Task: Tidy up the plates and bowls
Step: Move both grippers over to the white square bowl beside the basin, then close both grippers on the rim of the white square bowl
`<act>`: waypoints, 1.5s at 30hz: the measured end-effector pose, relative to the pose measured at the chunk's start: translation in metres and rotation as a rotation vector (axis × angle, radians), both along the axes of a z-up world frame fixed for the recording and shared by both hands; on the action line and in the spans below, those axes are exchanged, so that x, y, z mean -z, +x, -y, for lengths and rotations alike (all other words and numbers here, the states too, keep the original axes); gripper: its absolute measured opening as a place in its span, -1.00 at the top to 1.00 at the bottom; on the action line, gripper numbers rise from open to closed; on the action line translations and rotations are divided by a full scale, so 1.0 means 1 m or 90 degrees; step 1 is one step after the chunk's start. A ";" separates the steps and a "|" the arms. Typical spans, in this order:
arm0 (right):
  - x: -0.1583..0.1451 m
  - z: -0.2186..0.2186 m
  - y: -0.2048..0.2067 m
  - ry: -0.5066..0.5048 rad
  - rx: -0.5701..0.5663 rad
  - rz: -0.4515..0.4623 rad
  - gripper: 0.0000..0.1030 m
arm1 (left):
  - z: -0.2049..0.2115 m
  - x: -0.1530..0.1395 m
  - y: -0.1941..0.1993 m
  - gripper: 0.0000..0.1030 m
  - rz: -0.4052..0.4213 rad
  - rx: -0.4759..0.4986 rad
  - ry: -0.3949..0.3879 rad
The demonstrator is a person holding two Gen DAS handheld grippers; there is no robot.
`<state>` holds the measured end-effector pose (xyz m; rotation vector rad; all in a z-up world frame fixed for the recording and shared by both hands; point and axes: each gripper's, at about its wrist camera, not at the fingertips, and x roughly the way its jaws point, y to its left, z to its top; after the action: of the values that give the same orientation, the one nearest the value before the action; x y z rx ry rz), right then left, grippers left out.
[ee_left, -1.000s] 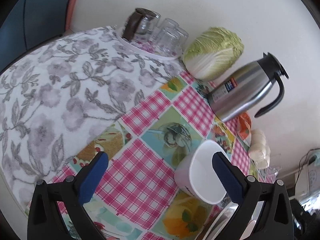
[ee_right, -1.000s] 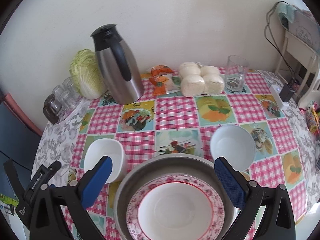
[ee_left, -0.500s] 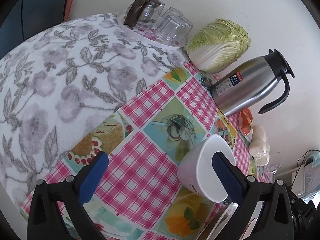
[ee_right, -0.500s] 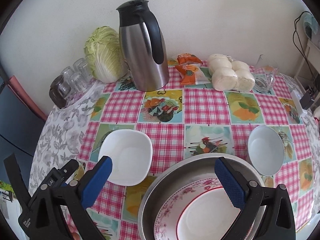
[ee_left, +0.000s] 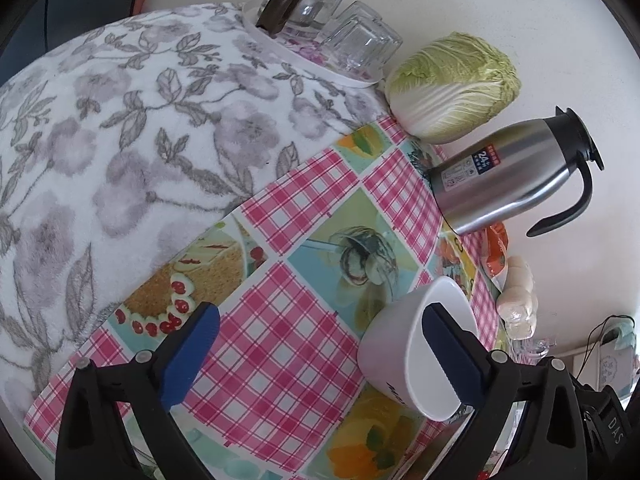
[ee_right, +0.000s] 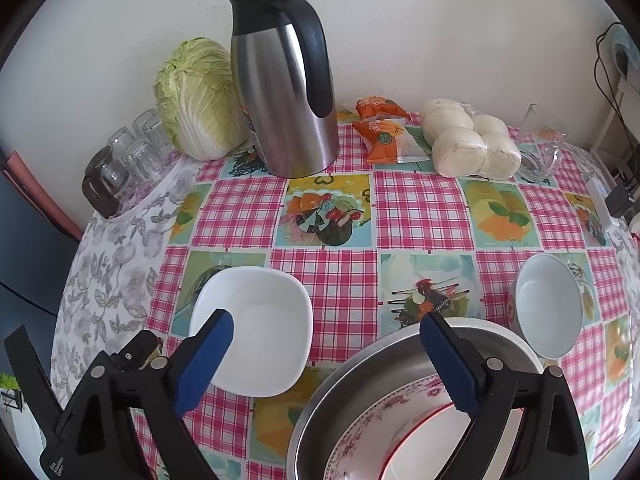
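Observation:
A white square bowl [ee_right: 256, 334] sits on the checked tablecloth; it also shows in the left wrist view [ee_left: 404, 350]. My left gripper [ee_left: 320, 344] is open, its right finger over the bowl's mouth and the bowl's near wall between the fingers. My right gripper [ee_right: 326, 354] is open and empty above the gap between the square bowl and a steel basin [ee_right: 360, 384]. The basin holds a red-flowered plate [ee_right: 372, 432] with a white bowl in it. A round white bowl [ee_right: 550, 308] stands right of the basin.
At the wall stand a steel thermos jug [ee_right: 286, 84], a cabbage [ee_right: 196, 100], snack packets [ee_right: 384, 128], bagged buns [ee_right: 472, 140] and a glass jug [ee_right: 540, 144]. Upturned glasses [ee_left: 332, 28] stand on a tray at the far left. A floral cloth [ee_left: 120, 140] covers the table's left side.
Both grippers moved forward and lower towards the table. The square bowl now lies closer, with my left gripper's right finger over its mouth. Both stay open.

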<state>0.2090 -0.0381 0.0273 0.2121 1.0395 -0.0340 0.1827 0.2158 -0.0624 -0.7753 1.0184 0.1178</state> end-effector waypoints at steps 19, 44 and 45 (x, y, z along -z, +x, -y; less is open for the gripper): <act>0.050 -0.021 0.025 -0.011 -0.038 -0.082 0.12 | 0.019 0.003 0.016 -0.29 0.019 0.074 -0.034; 0.078 -0.031 0.027 -0.033 -0.072 -0.117 0.75 | 0.067 0.031 0.031 0.13 -0.018 0.120 0.026; 0.078 -0.031 0.028 -0.032 -0.073 -0.116 0.75 | 0.066 0.031 0.031 0.13 -0.012 0.116 0.025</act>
<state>0.2366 -0.0070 -0.0509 0.1048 1.2288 0.0250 0.2140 0.1499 -0.0937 -0.6433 1.0970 -0.0109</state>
